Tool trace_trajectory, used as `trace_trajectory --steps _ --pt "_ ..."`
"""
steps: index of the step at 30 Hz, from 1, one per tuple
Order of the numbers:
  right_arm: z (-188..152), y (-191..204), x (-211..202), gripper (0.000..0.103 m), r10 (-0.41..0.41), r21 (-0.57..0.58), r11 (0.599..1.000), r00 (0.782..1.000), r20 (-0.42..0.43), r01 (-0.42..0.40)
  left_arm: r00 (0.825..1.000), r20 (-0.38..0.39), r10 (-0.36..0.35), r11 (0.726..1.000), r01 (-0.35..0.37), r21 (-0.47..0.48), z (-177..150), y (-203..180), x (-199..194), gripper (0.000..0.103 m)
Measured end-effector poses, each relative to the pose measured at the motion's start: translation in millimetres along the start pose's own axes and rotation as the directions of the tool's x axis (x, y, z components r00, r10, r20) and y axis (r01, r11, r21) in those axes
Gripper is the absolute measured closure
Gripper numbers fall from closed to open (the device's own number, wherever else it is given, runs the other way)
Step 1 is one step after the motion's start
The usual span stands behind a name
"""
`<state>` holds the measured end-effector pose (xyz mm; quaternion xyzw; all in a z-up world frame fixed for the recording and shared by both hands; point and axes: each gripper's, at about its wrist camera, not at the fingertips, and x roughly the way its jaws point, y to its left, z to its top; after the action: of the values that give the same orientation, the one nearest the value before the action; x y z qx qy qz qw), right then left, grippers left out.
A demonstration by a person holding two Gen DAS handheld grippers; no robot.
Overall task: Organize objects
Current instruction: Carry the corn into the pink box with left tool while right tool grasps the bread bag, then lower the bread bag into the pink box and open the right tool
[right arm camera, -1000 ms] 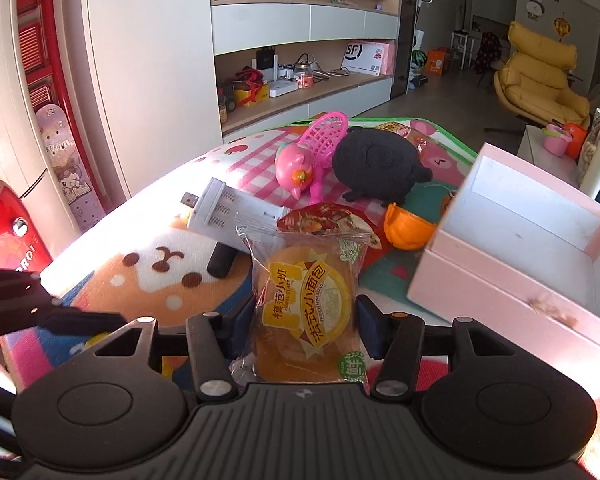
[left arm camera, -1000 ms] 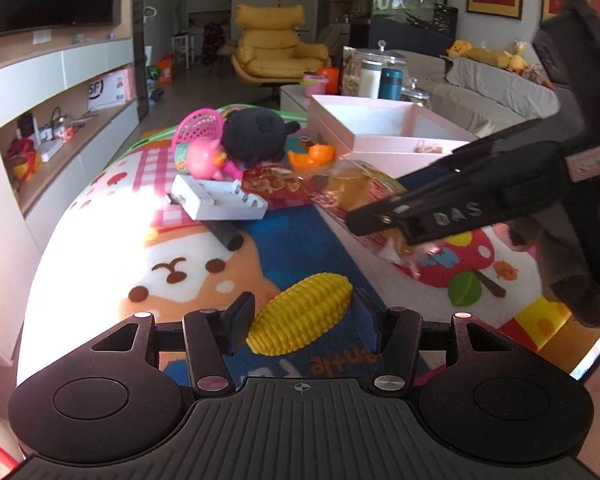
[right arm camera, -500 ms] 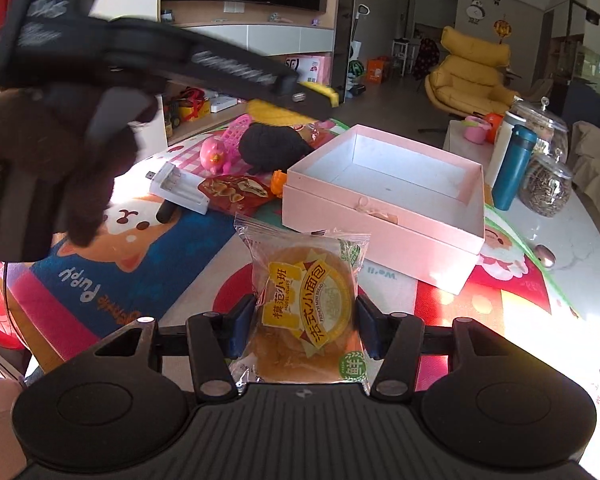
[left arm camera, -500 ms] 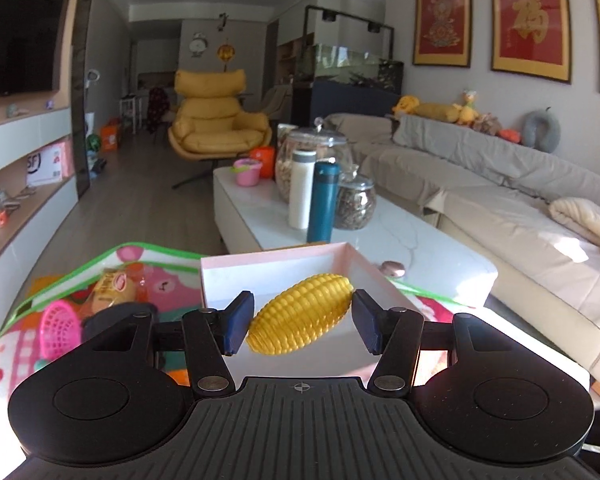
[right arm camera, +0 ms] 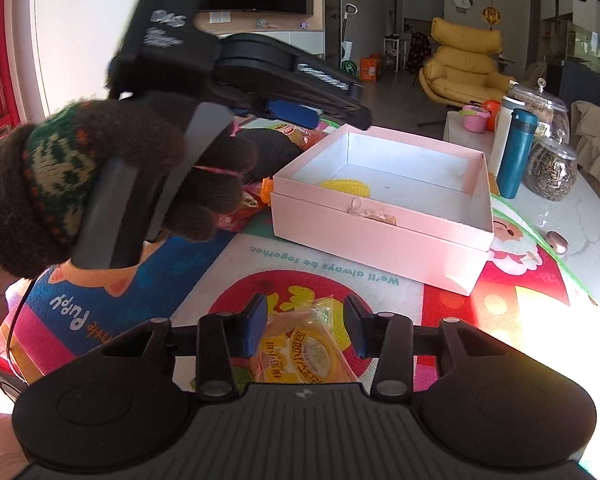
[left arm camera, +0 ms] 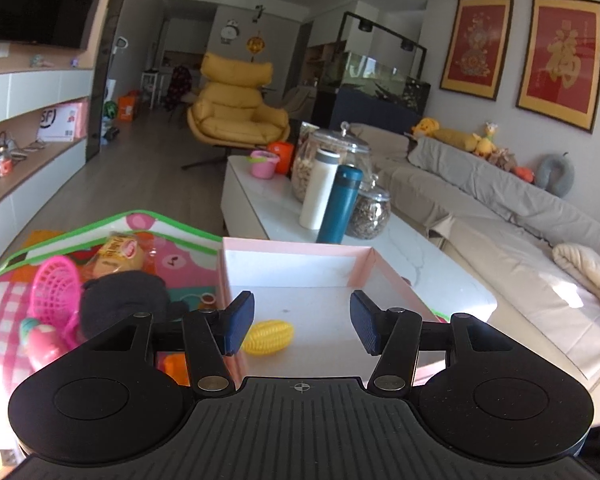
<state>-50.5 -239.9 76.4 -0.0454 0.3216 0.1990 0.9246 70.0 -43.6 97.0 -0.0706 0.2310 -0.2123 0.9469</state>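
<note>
Landmark: pink box [left arm camera: 292,248], open top, on the desk [right arm camera: 580,216] over a cartoon mat [right arm camera: 300,264]

Left of the box: pink net toy [left arm camera: 56,284], black plush [left arm camera: 124,300] touching it, a snack bag [left arm camera: 118,254] behind the plush toward the box's far left corner, something orange [left arm camera: 172,364] low beside the box's left wall, mostly hidden

Left claw [left arm camera: 302,322] hangs above the box, fingers spread wide, nothing in it. Right wrist view shows it from the side, held by a gloved left hand [right arm camera: 112,168] up left of the box [right arm camera: 380,216]

Toy corn [left arm camera: 268,337] lies on the box floor, near the left wall, loose, under the open claw; also seen in the right view [right arm camera: 348,187]

Right claw [right arm camera: 306,326] sits in front of the box, low over the mat, fingers around a bread packet [right arm camera: 304,354]. Left blue pad looks to touch the wrapper, right pad has a small gap, so can't tell if it's gripping

Right of and behind the box: white bottle [left arm camera: 318,188], teal bottle [left arm camera: 340,208], two glass jars [left arm camera: 370,212]
</note>
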Motion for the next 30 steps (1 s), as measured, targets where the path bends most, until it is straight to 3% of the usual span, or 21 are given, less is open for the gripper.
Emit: trace_trajectory --steps 2,3,4,6,10,15,16,17,21,25,26,28,29,30 --pt "4 -5 -3 0.066 0.011 -0.001 1.000 1.000 0.017 -0.011 1.000 0.018 0.005 1.000 -0.005 0.007 -11 11 -30 0.045" --pt "5 -6 -3 0.060 0.010 -0.020 1.000 1.000 0.023 -0.010 1.000 0.010 0.013 1.000 -0.013 0.011 -17 16 -41 0.045" --pt "5 -5 -1 0.040 0.007 -0.047 0.999 1.000 0.021 -0.005 1.000 -0.011 0.025 1.000 -0.025 0.015 -24 20 -52 0.045" --pt "4 -3 4 0.027 0.013 -0.088 0.996 1.000 0.007 -0.012 0.997 -0.055 0.045 0.999 -0.044 0.017 -37 26 -68 0.045" --pt "-7 17 20 0.026 0.059 -0.194 0.978 0.994 -0.090 -0.076 0.990 -0.117 0.076 0.997 -0.071 0.042 -67 29 -94 0.045" --pt "-17 25 41 0.026 0.024 -0.251 0.965 0.983 -0.182 -0.070 0.985 -0.148 0.086 0.995 -0.078 0.057 -96 30 -106 0.045" --pt "-13 23 41 0.042 0.026 -0.223 0.972 0.982 -0.187 -0.068 0.985 -0.151 0.084 0.995 -0.076 0.057 -98 31 -107 0.045" --pt "-7 21 41 0.049 0.024 -0.212 0.975 0.980 -0.199 -0.067 0.985 -0.154 0.083 0.996 -0.075 0.057 -101 32 -106 0.045" --pt "39 5 26 0.050 0.008 -0.127 0.992 0.996 -0.092 -0.020 0.985 -0.156 0.068 0.997 -0.064 0.032 -107 35 -103 0.045" --pt "105 -22 26 0.049 -0.109 -0.057 0.992 0.992 0.056 0.112 0.983 -0.166 0.074 0.997 -0.071 0.026 -112 33 -99 0.045" --pt "115 -25 32 0.045 -0.151 -0.063 0.986 0.986 0.075 0.156 0.982 -0.170 0.081 0.997 -0.077 0.027 -113 33 -98 0.045" --pt "129 -27 50 0.008 -0.270 -0.082 0.957 0.956 0.111 0.280 0.980 -0.170 0.106 0.994 -0.102 0.034 -114 34 -99 0.045" --pt "129 -26 55 0.007 -0.295 -0.087 0.948 0.948 0.120 0.306 0.980 -0.162 0.119 0.993 -0.115 0.037 -113 36 -101 0.045" --pt "127 -23 60 0.007 -0.278 -0.099 0.952 0.954 0.111 0.289 0.980 -0.150 0.132 0.991 -0.128 0.037 -112 38 -104 0.045"
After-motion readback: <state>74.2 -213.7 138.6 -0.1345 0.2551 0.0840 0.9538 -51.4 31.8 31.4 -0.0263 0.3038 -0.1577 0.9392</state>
